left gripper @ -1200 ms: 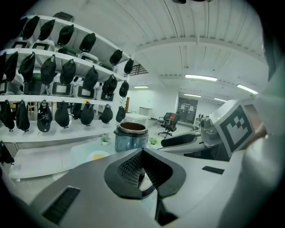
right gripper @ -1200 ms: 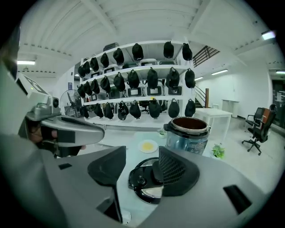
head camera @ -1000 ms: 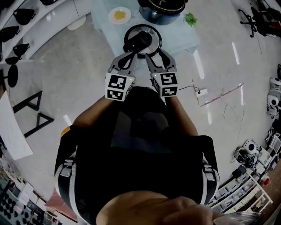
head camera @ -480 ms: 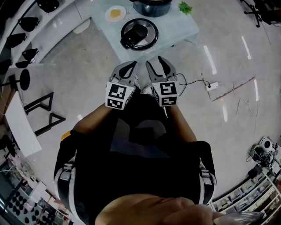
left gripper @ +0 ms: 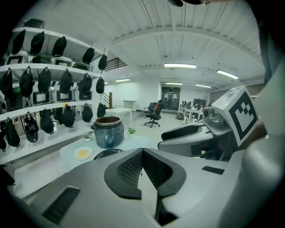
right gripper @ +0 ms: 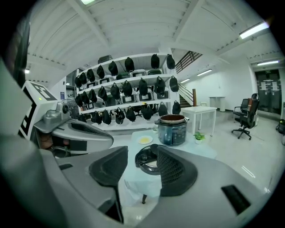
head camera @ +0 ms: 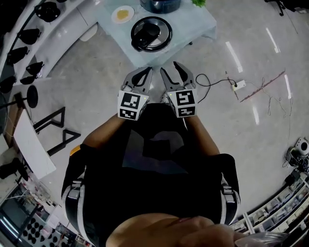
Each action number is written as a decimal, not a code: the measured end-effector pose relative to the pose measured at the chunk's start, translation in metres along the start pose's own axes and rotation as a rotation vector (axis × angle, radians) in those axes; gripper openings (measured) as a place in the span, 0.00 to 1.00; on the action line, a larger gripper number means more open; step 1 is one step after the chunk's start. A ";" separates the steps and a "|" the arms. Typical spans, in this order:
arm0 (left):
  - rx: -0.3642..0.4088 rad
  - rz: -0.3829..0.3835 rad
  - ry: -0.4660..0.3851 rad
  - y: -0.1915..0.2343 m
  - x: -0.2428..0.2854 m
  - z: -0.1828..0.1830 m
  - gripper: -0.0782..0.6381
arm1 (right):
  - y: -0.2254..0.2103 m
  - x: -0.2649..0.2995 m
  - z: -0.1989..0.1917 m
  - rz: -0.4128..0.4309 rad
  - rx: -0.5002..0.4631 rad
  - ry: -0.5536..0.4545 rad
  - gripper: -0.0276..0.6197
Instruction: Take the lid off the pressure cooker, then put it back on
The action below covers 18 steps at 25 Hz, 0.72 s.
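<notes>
The pressure cooker's round black lid [head camera: 151, 34] lies flat on the pale blue table [head camera: 193, 29], in front of the open blue-grey pot [head camera: 161, 4]. Both of my grippers hang over the floor, short of the table's near edge and apart from the lid. My left gripper [head camera: 141, 73] is shut, its pad tips touching with nothing between them [left gripper: 142, 150]. My right gripper [head camera: 175, 68] stands open and empty [right gripper: 141, 149]. Beyond its pads the lid [right gripper: 145, 160] and the pot [right gripper: 172, 130] show farther off. The left gripper view shows the pot [left gripper: 107, 132] and a sliver of the lid [left gripper: 107, 152].
A small plate with yellow food [head camera: 122, 14] and a little green plant [right gripper: 199, 136] share the table. Curved shelves with dark hanging gear [head camera: 29, 36] run along the left. A cable and power strip [head camera: 237, 85] lie on the floor at the right, black stands [head camera: 53, 125] at the left.
Both grippers have drawn back from the lid, which stays on the table. The table has slid toward the top of the head view as the person backed away.
</notes>
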<state>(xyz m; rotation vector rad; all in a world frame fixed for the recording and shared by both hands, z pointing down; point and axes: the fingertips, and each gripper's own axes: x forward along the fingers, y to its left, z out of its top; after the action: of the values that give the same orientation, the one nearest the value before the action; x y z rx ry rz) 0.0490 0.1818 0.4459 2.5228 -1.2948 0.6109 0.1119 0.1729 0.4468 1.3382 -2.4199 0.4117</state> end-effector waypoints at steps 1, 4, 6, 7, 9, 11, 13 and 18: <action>0.004 -0.008 -0.004 0.003 0.000 -0.001 0.12 | 0.001 0.002 0.000 -0.009 0.000 0.001 0.38; 0.012 -0.032 -0.012 0.017 -0.004 -0.002 0.12 | 0.009 0.009 0.005 -0.043 0.005 0.003 0.38; 0.013 -0.046 -0.019 0.029 -0.008 -0.002 0.12 | 0.019 0.015 0.011 -0.063 0.022 0.003 0.38; 0.016 -0.053 -0.024 0.035 -0.011 -0.002 0.12 | 0.024 0.017 0.014 -0.072 0.029 0.003 0.38; 0.022 -0.069 -0.036 0.046 -0.016 -0.001 0.12 | 0.037 0.022 0.018 -0.087 0.037 0.004 0.38; 0.025 -0.085 -0.046 0.056 -0.022 0.000 0.12 | 0.050 0.027 0.021 -0.101 0.036 0.007 0.38; 0.028 -0.103 -0.054 0.065 -0.027 0.000 0.12 | 0.061 0.032 0.024 -0.118 0.032 0.010 0.38; 0.032 -0.140 -0.071 0.083 -0.039 -0.004 0.12 | 0.080 0.040 0.025 -0.164 0.031 0.013 0.38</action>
<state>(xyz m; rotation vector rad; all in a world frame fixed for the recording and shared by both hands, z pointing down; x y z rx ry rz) -0.0399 0.1631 0.4330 2.6557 -1.1274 0.5200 0.0192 0.1733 0.4344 1.5286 -2.2805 0.4148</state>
